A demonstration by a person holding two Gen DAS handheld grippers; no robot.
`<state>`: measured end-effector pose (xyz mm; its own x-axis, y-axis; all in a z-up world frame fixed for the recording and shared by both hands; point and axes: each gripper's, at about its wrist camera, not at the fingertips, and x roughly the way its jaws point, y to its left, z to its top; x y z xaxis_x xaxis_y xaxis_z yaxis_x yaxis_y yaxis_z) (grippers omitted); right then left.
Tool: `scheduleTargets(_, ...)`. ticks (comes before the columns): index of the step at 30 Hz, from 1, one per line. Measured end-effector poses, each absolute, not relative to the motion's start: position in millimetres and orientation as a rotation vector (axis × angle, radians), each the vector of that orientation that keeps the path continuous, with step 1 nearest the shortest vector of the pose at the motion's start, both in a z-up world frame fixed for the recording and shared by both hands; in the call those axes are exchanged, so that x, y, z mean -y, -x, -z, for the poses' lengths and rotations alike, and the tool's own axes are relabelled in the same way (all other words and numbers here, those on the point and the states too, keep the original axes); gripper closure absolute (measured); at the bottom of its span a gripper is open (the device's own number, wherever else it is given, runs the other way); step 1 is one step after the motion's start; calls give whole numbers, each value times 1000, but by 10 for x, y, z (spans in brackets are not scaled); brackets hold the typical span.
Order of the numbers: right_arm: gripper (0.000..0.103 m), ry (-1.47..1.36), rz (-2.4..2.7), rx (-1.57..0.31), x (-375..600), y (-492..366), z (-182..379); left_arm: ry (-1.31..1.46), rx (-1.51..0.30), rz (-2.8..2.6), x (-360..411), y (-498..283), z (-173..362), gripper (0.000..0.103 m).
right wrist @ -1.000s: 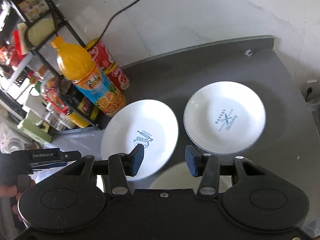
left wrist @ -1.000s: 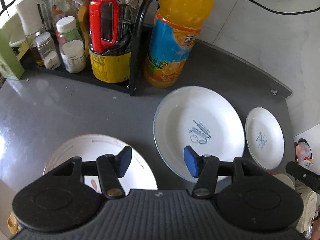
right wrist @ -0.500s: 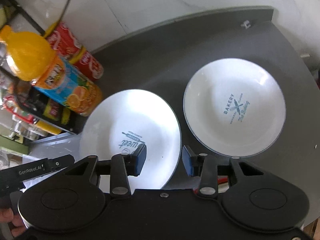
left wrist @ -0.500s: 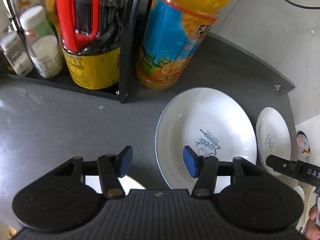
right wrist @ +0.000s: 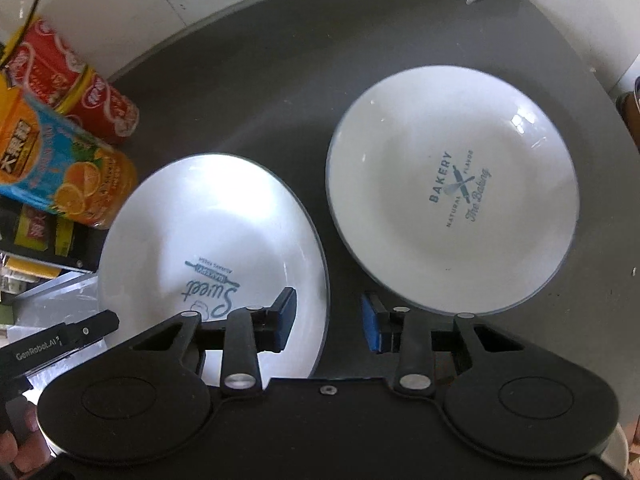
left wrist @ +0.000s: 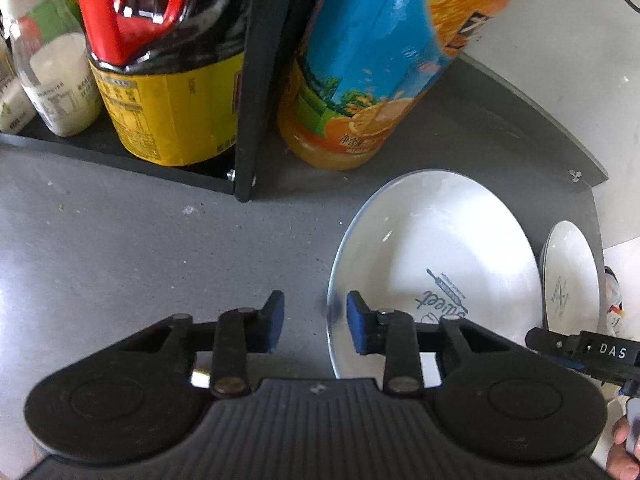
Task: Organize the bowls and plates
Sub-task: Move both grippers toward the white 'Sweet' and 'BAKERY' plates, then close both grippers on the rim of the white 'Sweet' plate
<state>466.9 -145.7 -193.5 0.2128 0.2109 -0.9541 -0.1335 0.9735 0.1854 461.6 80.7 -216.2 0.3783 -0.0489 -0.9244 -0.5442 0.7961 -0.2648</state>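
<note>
Both grippers are open and empty: left gripper (left wrist: pixel 315 327) straddles the Sweet plate (left wrist: pixel 436 264) rim, right gripper (right wrist: pixel 329 322) too (opposite side). I'd slide in low before squeezing.

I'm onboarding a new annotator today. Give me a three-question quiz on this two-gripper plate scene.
1. True or false: the right gripper is clamped on the white "Bakery" print plate.
2. Which fits the left gripper? A) straddles the rim of the white "Sweet" print plate B) holds the orange juice bottle C) hovers over the red cans
3. Fill in: the two plates lie on the grey ___.

Key: 1 false; 2 A; 3 countertop.
</note>
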Motion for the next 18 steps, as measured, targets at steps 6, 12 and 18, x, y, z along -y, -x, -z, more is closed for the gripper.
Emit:
scheduleTargets(6,74,-70,-231,-1368,1424,-4749,2011,628,-1149,-331,-829,-4649,2247,78)
scheduleTargets(12,78,-104,-239,-1386,1393,-4800,2064,660,-1138,-329,-828,-4678,2320,85)
scheduleTargets(18,83,-92,-251,-1402,1339,-4824,2113,664,-1120,-335,-793,-4599,2307,90)
